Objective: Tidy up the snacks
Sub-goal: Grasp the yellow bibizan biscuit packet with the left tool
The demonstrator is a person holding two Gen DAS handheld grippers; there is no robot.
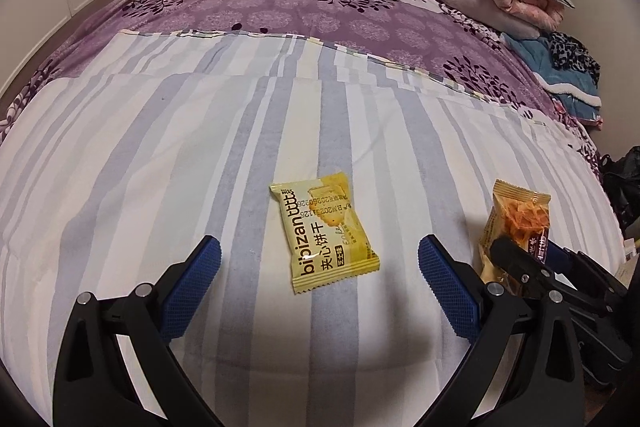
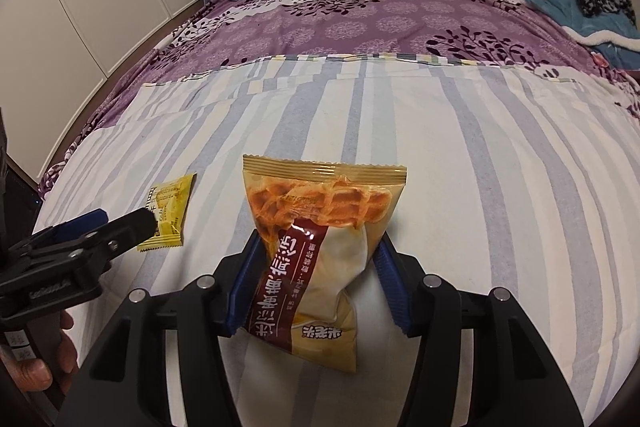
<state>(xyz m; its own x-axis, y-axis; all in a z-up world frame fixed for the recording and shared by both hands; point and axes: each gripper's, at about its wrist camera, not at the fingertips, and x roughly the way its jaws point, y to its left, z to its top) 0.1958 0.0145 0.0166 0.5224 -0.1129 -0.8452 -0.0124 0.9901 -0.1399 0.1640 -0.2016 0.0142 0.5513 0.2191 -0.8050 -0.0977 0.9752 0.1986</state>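
Crinkly foil is what we are pinching: our right gripper [image 2: 318, 279] is squeezing the orange snack bag [image 2: 320, 227] above the striped sheet [image 2: 480, 187], and it may slip. Our left gripper [image 1: 320, 267], jaws apart, is hovering over the yellow biscuit packet [image 1: 324, 231].

Both the left gripper [image 1: 319, 259] and the right gripper [image 2: 318, 267] are showing black angular frames, round silver screws at the joints, and blue cross-hatched pads [image 1: 444, 279] lining the fingers. At near left, a hand [image 2: 36, 367] is wearing no glove.
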